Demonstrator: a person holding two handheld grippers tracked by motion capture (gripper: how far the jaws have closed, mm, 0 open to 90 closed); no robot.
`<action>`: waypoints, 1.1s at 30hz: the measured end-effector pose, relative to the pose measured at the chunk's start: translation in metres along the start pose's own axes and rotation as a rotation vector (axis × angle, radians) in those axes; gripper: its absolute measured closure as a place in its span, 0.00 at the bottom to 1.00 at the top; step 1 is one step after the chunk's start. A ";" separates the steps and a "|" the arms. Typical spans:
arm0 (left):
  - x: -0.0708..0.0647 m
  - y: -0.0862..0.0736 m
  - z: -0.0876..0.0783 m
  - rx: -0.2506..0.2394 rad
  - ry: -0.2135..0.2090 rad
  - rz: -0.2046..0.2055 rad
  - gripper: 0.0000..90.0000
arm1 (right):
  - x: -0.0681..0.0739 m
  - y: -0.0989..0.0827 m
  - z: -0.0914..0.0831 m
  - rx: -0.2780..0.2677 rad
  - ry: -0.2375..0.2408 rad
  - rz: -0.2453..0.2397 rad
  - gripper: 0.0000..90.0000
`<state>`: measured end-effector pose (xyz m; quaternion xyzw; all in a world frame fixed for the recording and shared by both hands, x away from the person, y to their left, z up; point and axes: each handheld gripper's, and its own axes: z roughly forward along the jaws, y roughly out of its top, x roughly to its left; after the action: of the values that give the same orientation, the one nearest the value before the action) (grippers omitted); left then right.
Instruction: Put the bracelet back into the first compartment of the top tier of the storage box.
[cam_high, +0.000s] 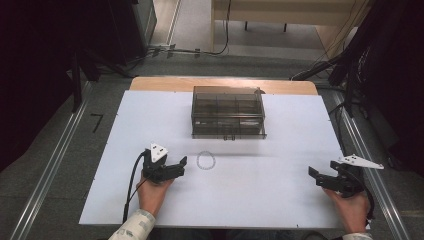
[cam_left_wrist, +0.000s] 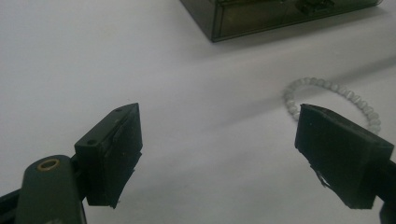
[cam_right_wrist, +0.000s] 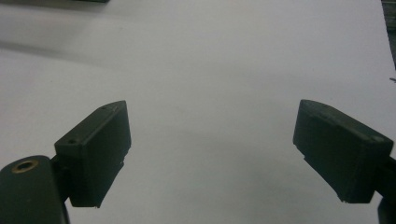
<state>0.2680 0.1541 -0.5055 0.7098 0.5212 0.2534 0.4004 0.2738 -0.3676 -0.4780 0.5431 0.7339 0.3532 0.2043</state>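
While I hold both tools low over the white desk (cam_high: 250, 195), my left gripper (cam_high: 181, 163) sits with its jaws spread wide and nothing between them. Just beyond its tips lies a small bracelet of pale beads (cam_high: 205, 160), flat on the desk and apart from the gripper; in the left gripper view the bracelet (cam_left_wrist: 327, 88) curves partly behind one jaw, so that jaw hides part of the ring. Bare desk separates the gripper from the bracelet.

Farther back, past the bracelet, stands a smoky, see-through plastic box (cam_high: 228, 112) with its lid closed. Through the top I can see dividers that split it into several compartments; I cannot tell whether anything is inside them. A corner of the box (cam_left_wrist: 261, 18) shows at the top of the left gripper view.

Well off to the other side, my right gripper (cam_high: 314, 175) rests near the desk's edge, jaws also wide apart and empty, facing plain white surface.
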 end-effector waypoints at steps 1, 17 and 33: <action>0.000 0.000 0.000 0.000 0.000 0.000 0.17 | 0.000 0.000 0.000 0.000 -0.001 0.000 0.11; -0.018 0.002 0.013 0.038 0.010 0.024 0.27 | 0.000 0.000 0.000 0.003 0.004 -0.001 0.11; -0.033 0.005 0.022 0.045 0.000 0.059 0.35 | 0.000 0.000 0.002 0.013 0.007 -0.001 0.11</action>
<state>0.2773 0.1157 -0.5115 0.7337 0.5056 0.2534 0.3766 0.2749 -0.3676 -0.4794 0.5429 0.7371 0.3502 0.1982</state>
